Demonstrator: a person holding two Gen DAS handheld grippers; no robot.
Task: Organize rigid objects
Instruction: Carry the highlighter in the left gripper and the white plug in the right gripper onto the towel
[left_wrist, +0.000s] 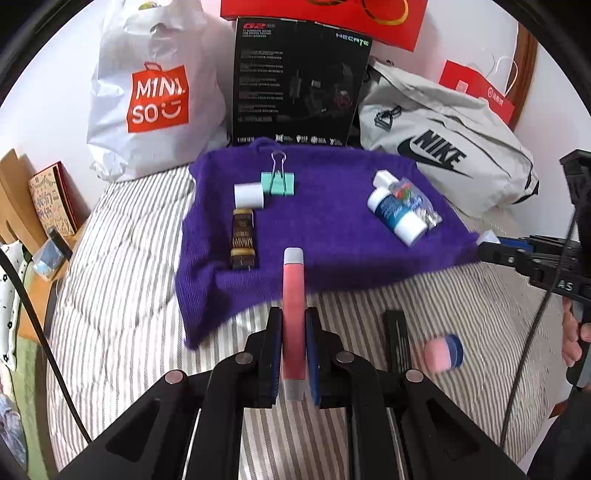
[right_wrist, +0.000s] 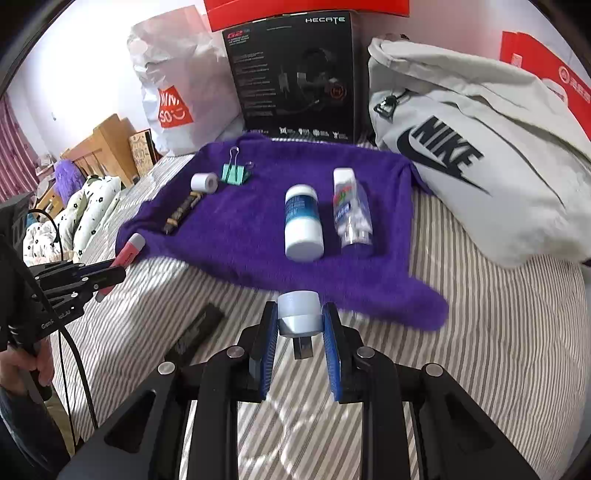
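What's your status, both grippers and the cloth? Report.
Left gripper shut on pink stick. Right gripper shut on white plug. Purple cloth ahead, partly filled; nothing blocking.

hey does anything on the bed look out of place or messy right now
Mostly tidy. Two items still lie on the striped bedding off the purple cloth: a pink-and-blue cap and a flat black bar. The cloth itself is rumpled.
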